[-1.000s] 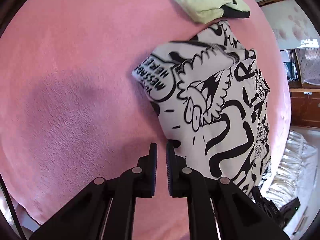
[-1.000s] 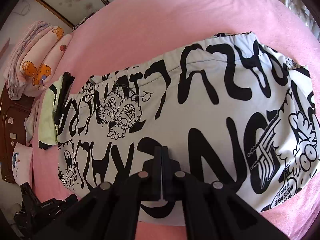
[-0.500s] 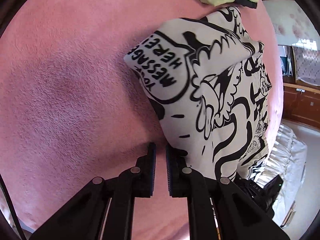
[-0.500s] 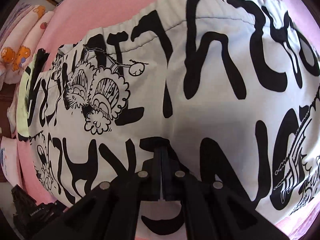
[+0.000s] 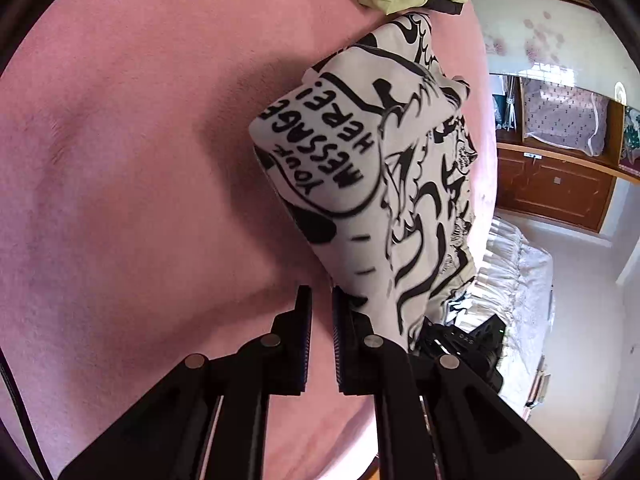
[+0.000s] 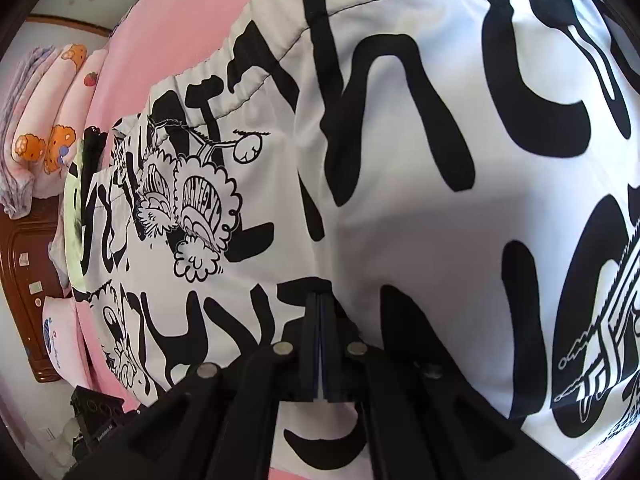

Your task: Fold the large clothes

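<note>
Printed garment [image 6: 400, 160] lies smooth on fuzzy pink blanket [image 5: 140, 160].

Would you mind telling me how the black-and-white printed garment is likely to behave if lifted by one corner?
The black-and-white printed garment would probably drape and sag, since it bulges softly on the pink bedcover. Its folded layers may slide apart, as nothing pins them.

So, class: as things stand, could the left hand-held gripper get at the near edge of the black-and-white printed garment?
Probably yes. The left hand-held gripper sits right beside the printed garment on the pink bed cover, with nothing between them. Its jaws are nearly shut, though, so they would need to open first.
</note>
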The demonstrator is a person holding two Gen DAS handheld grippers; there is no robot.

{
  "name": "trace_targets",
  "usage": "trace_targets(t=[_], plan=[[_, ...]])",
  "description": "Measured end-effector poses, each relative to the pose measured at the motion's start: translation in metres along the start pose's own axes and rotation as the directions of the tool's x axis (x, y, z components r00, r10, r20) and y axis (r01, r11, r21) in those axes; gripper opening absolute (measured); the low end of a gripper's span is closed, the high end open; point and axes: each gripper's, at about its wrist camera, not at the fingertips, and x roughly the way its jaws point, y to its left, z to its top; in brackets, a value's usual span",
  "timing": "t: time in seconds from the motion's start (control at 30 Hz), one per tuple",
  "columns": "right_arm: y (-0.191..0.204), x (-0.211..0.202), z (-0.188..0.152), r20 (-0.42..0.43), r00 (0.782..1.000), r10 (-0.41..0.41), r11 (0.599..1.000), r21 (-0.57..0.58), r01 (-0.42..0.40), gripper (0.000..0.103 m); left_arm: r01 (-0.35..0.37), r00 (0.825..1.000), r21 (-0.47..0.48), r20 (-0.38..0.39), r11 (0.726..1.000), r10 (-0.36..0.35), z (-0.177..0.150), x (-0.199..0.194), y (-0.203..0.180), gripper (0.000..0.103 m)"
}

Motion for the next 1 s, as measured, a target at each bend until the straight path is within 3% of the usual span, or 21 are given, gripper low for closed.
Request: trace_targets(t=[0.1,0.23,0.27,0.37,0.67,0.8,0.87,1.0], plan=[[-0.007,-0.005,-0.004,0.008,1.000,-0.001,1.000,0.004,0.001,0.000,0.011,1.000,0.015,0.014,1.000,-0.011,-0.006,-0.011,-0.001,0.014],[-0.004,-0.004,0.000,0.004,1.000,-0.008,1.000,-0.004,0.008,0.000,0.128,0.989,-0.002,0.070,0.992,-0.128,-0.001,-0.021,-0.001,0.058],[0.000,-0.002,0.002,0.002,1.000,-0.010,1.000,-0.007,0.010,0.000,0.144,0.985,0.002,0.096,0.990,-0.144,0.002,-0.024,-0.003,0.061],[0.004,0.001,0.004,0.001,1.000,-0.010,1.000,-0.010,0.010,0.000,0.166,0.978,0.011,0.125,0.986,-0.166,0.015,-0.025,-0.007,0.067],[0.013,0.006,0.004,0.013,1.000,-0.024,1.000,-0.002,0.024,0.000,0.096,0.993,0.049,0.065,0.994,-0.099,0.057,0.004,-0.016,0.077],[0.012,0.007,0.001,0.037,0.999,-0.021,0.999,0.039,0.020,0.000,0.115,0.993,-0.009,0.022,0.993,-0.115,0.062,-0.001,-0.001,0.076],[0.010,0.007,-0.002,0.052,0.998,-0.018,0.998,0.060,0.015,0.000,0.065,0.998,-0.040,0.029,0.997,-0.064,0.062,-0.008,0.007,0.076],[0.007,0.006,-0.007,0.083,0.996,-0.017,0.996,0.085,0.009,0.000,0.117,0.992,-0.054,0.043,0.992,-0.115,0.066,-0.018,0.020,0.076]])
